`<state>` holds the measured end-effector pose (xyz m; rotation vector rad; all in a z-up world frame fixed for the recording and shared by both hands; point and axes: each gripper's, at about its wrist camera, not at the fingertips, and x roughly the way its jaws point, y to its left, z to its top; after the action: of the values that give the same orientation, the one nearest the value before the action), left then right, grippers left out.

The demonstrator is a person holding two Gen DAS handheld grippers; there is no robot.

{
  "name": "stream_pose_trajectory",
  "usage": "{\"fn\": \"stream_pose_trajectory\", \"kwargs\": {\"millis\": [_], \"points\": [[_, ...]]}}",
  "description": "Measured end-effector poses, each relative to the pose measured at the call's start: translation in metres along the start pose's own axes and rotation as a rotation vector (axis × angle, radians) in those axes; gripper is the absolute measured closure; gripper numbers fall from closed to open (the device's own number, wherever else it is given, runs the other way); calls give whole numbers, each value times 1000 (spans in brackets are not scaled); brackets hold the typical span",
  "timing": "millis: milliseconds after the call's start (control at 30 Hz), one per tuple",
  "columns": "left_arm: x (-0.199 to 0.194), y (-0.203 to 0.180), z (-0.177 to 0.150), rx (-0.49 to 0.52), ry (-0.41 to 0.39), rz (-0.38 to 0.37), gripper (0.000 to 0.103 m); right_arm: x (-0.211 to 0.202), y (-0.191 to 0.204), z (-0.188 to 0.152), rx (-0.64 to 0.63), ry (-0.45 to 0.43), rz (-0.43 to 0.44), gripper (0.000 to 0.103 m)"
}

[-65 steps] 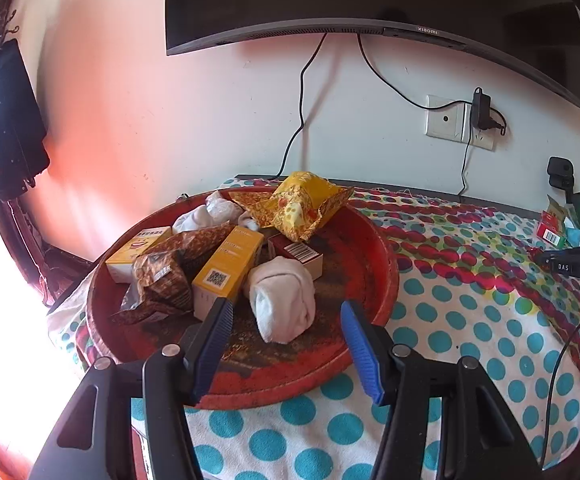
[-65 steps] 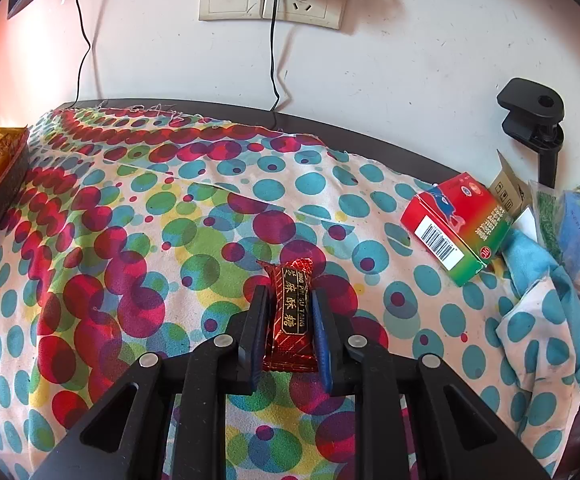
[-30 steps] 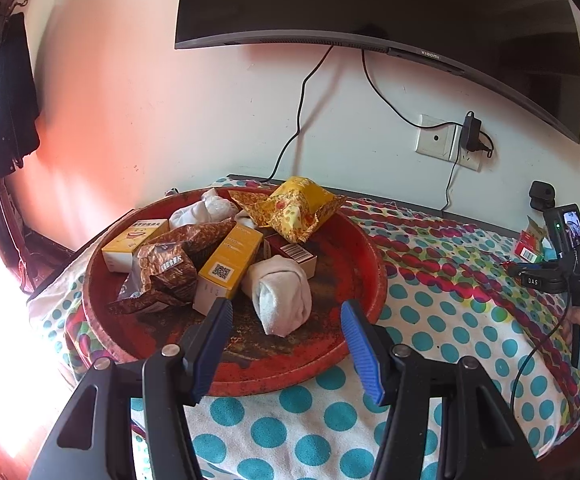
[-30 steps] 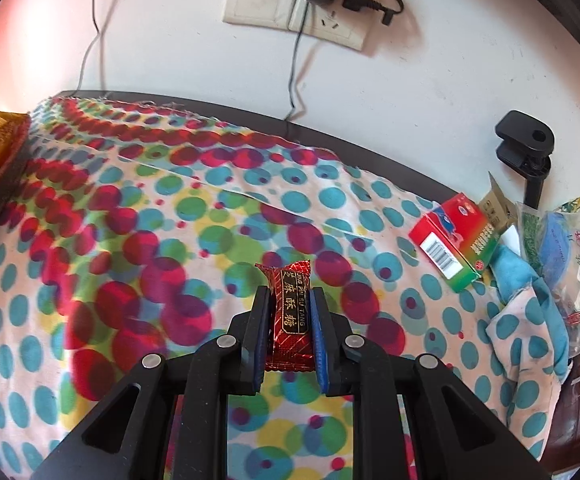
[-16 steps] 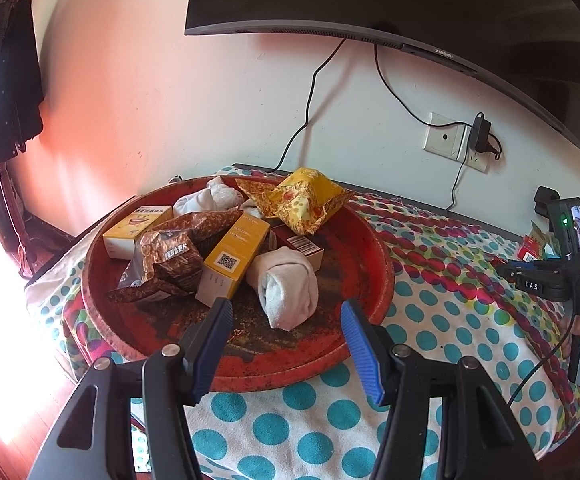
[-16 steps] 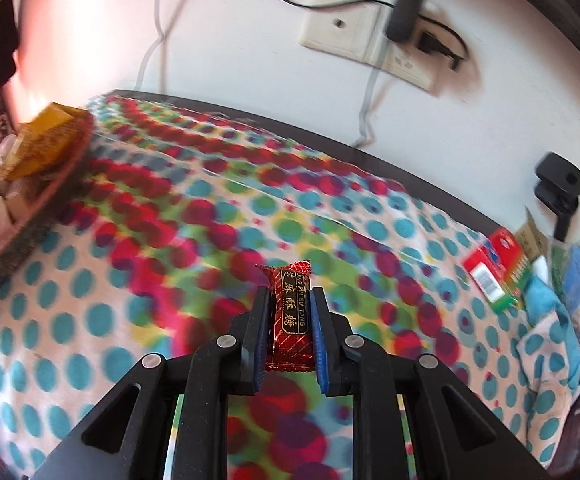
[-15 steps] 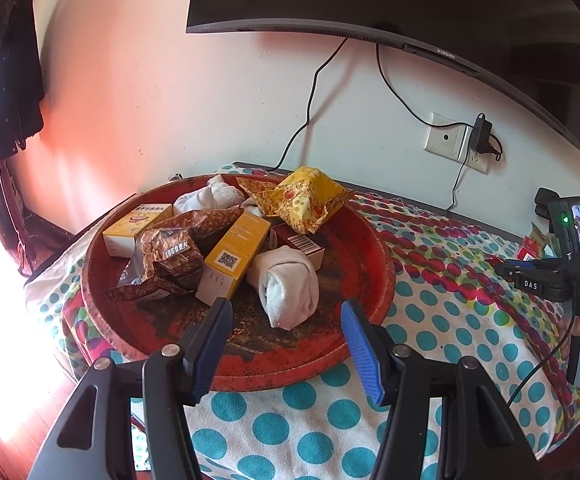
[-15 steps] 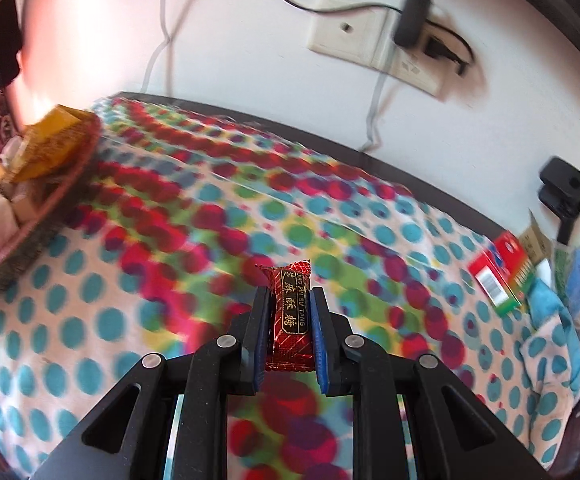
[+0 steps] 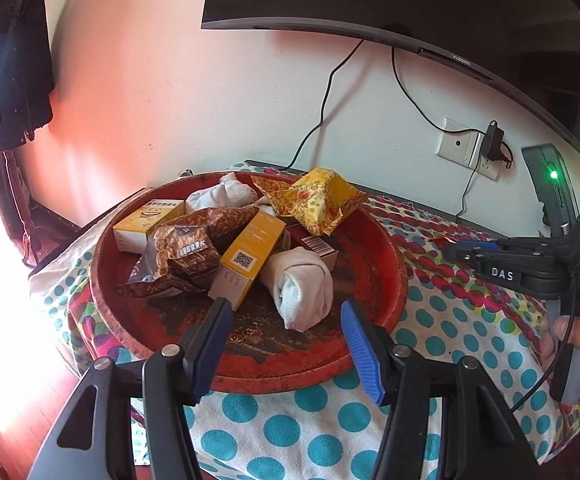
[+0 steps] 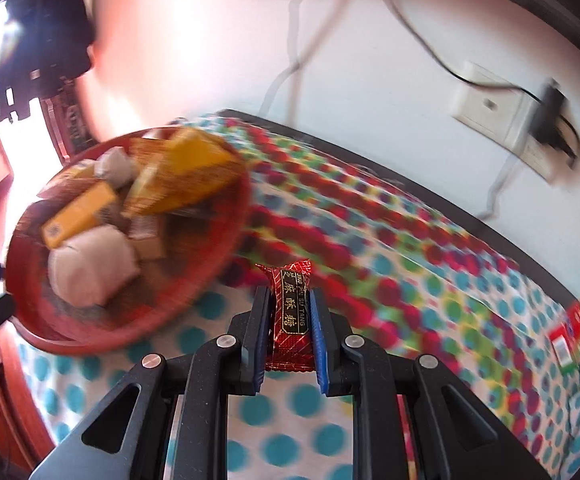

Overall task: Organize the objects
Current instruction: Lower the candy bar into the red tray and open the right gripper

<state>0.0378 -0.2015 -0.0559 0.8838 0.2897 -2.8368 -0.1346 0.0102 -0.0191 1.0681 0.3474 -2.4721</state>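
My right gripper (image 10: 289, 300) is shut on a red candy bar (image 10: 292, 312) with gold lettering and holds it above the dotted tablecloth, just right of the round red tray (image 10: 209, 256). The same gripper shows from the side in the left wrist view (image 9: 456, 249), near the tray's right rim. My left gripper (image 9: 285, 316) is open and empty over the near rim of the tray (image 9: 390, 264). The tray holds a rolled white sock (image 9: 298, 284), a yellow box (image 9: 249, 252), a brown snack bag (image 9: 185, 252), a yellow wrapper (image 9: 314, 200) and another box (image 9: 145, 220).
A polka-dot cloth (image 9: 470, 332) covers the table. A wall socket with a charger (image 9: 470, 148) and a TV (image 9: 430, 12) are on the wall behind. A red and green box (image 10: 566, 340) lies at the table's far right.
My right gripper has swung left with the candy bar, from the right side of the table to beside the tray. The left gripper has stayed open at the tray's near rim.
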Motion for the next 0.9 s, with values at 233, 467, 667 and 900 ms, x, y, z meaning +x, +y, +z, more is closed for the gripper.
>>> {"fn": "stream_pose_trajectory", "kwargs": {"millis": [233, 467, 667, 900], "points": [[-1, 6, 1, -13, -8, 41, 45, 6, 76, 21, -83, -13, 88, 85], [-1, 17, 3, -57, -6, 79, 45, 9, 102, 23, -100, -14, 150, 84], [0, 27, 5, -102, 0, 106, 45, 26, 112, 43, -103, -14, 182, 84], [-1, 43, 7, -161, -5, 143, 45, 44, 119, 52, -107, -6, 201, 84]]}}
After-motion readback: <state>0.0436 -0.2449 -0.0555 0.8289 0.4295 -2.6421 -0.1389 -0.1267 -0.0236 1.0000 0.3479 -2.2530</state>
